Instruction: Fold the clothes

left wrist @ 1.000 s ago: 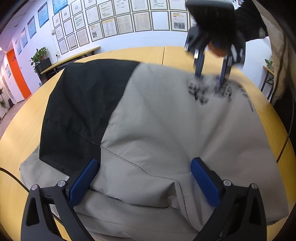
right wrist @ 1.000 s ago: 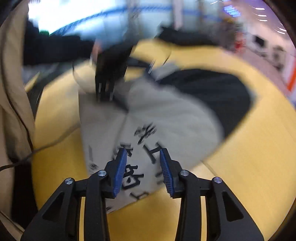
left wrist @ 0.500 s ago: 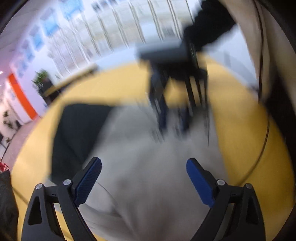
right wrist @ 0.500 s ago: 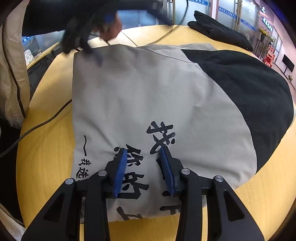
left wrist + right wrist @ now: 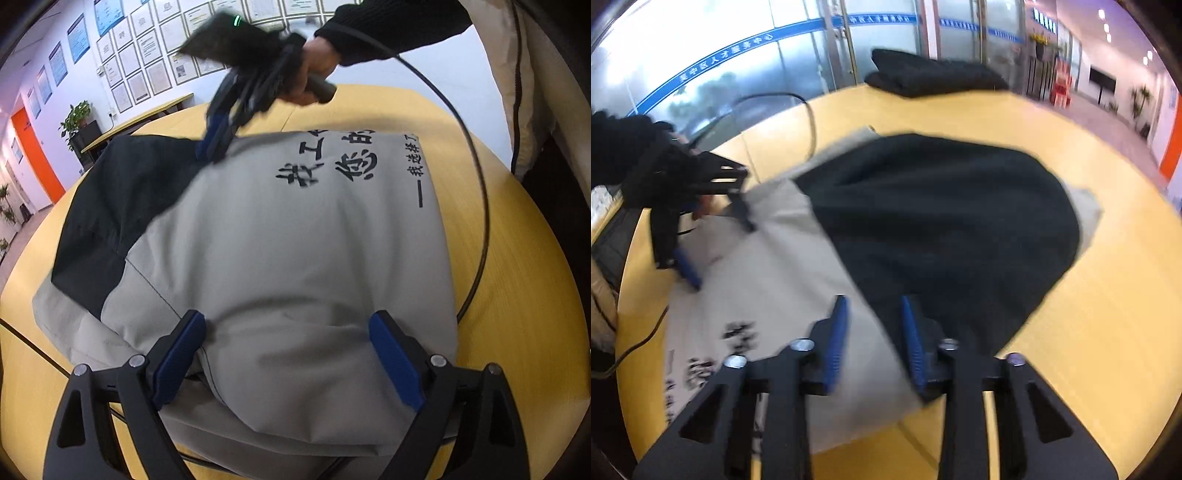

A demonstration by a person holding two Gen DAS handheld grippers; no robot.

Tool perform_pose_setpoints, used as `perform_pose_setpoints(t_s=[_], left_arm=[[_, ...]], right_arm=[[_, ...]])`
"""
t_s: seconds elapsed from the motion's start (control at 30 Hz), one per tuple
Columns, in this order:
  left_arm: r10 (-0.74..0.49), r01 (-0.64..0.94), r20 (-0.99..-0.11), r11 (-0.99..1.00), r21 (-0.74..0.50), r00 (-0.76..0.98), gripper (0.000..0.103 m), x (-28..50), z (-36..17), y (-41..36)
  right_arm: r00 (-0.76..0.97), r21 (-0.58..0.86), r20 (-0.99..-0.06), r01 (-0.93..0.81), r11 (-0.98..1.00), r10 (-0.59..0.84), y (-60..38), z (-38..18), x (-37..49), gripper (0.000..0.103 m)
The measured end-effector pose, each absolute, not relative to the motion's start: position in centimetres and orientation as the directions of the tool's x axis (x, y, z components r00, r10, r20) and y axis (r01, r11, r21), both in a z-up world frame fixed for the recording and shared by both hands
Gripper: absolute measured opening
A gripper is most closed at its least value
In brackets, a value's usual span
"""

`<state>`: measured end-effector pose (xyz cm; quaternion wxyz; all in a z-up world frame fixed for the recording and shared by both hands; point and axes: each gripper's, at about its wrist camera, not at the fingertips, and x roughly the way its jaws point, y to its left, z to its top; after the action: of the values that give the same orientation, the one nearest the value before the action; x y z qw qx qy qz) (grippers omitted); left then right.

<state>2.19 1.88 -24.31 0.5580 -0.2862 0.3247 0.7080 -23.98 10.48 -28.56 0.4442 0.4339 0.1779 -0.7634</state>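
Observation:
A folded grey and black jacket with black printed characters lies on the round yellow table; it also shows in the right wrist view. My left gripper is open, its blue pads wide apart over the jacket's near grey edge, holding nothing. My right gripper is open with a narrow gap and hovers over the seam between grey and black cloth. It shows in the left wrist view at the jacket's far edge, blurred. The left gripper also shows in the right wrist view at the jacket's far left corner.
A folded black garment lies at the table's far edge. A black cable loops over the table right of the jacket. A beige coat hangs at the right. A side desk and plant stand by the wall.
The right gripper has swung from the printed grey part toward the black part of the jacket. The left gripper has settled back low over the jacket's near edge, still wide open.

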Motion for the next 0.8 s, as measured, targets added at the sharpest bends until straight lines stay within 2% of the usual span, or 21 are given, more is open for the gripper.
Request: perform_pose_setpoints(t_s=[0.1,0.23,0.3,0.4,0.47,0.53,0.6,0.77,0.8], left_arm=[[0.603,-0.975,-0.768,-0.177,0.135,-0.216,0.093,2.7,-24.5,1.2],[0.594,-0.974,-0.775,-0.182,0.132,-0.216,0.094,3.3,-24.5,0.8],[0.590,-0.975,-0.778,-0.180,0.132,-0.214,0.094,3.4,-24.6,0.6],[0.590,-0.975,-0.778,-0.181,0.132,-0.215,0.095,3.6,-24.7,0.7],[0.590,-0.974,-0.778,-0.183,0.133,-0.216,0.096,3.7,-24.8,0.7],[0.589,-0.973,-0.778,-0.188,0.132,-0.219,0.096,4.0,-24.8,0.6],[0.587,-0.971,-0.778,-0.199,0.131,-0.226,0.096,4.2,-24.8,0.4],[0.582,-0.967,-0.778,-0.217,0.130,-0.236,0.097,5.1,-24.8,-0.4],[0.583,-0.967,-0.777,-0.221,0.131,-0.238,0.097,5.8,-24.8,-0.5]], right_arm=[[-0.236,0.096,-0.815,0.846,-0.525,-0.529,9.2,-30.1,-23.7,0.028],[-0.251,0.076,-0.823,0.841,-0.536,-0.509,8.6,-28.8,-23.7,0.025],[-0.277,0.140,-0.754,0.818,-0.558,-0.595,9.7,-26.4,-24.7,0.025],[-0.402,0.158,-0.626,0.773,-0.614,-0.668,11.3,-22.8,-27.4,0.027],[-0.405,0.120,-0.685,0.757,-0.642,-0.606,10.4,-24.4,-30.1,0.023],[-0.379,0.102,-0.750,0.744,-0.661,-0.543,9.3,-26.7,-32.9,0.008],[-0.356,0.099,-0.777,0.746,-0.659,-0.520,8.0,-28.2,-34.4,0.008],[-0.363,0.122,-0.752,0.744,-0.656,-0.551,6.7,-27.8,-34.3,0.007],[-0.366,0.132,-0.737,0.746,-0.652,-0.568,6.8,-27.4,-33.8,0.012]])
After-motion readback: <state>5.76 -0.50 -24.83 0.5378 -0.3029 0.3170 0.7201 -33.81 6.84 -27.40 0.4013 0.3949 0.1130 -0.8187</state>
